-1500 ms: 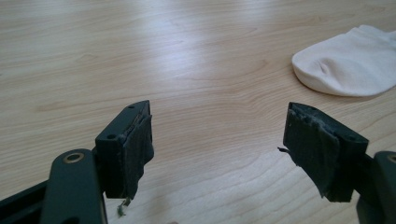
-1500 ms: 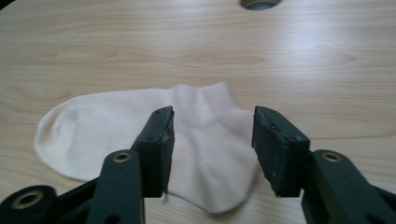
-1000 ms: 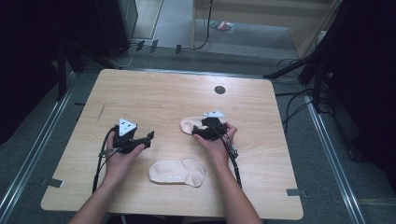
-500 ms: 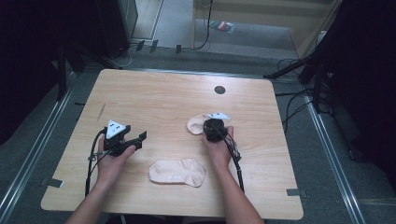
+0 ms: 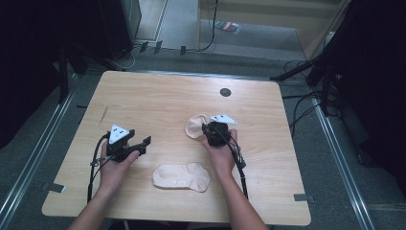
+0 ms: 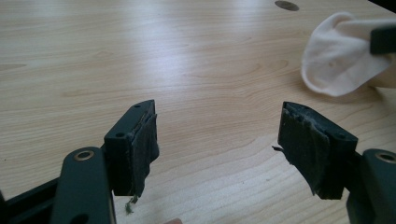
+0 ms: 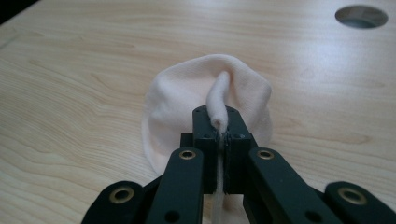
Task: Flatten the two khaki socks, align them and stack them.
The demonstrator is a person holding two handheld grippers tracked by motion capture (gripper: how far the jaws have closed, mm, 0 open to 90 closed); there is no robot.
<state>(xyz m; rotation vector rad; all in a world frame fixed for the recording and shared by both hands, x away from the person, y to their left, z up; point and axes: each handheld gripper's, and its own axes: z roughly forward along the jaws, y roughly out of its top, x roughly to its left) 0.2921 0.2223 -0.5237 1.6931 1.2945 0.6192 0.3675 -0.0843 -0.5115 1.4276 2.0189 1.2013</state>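
Right gripper (image 7: pixel 218 135): jaws clamped together on a pinched fold of a cream ankle sock (image 7: pixel 205 93), which bunches up beyond the tips and rests partly on the wooden surface (image 7: pixel 70 70). In the high view this sock (image 5: pixel 195 125) sits just ahead of the right gripper (image 5: pixel 216 133), right of centre. Left gripper (image 6: pixel 217 140): jaws apart, nothing between them, bare surface beneath. A second sock (image 5: pixel 182 176) lies flat near the front edge, between the forearms. A round cable hole (image 5: pixel 225 92) is set farther back.
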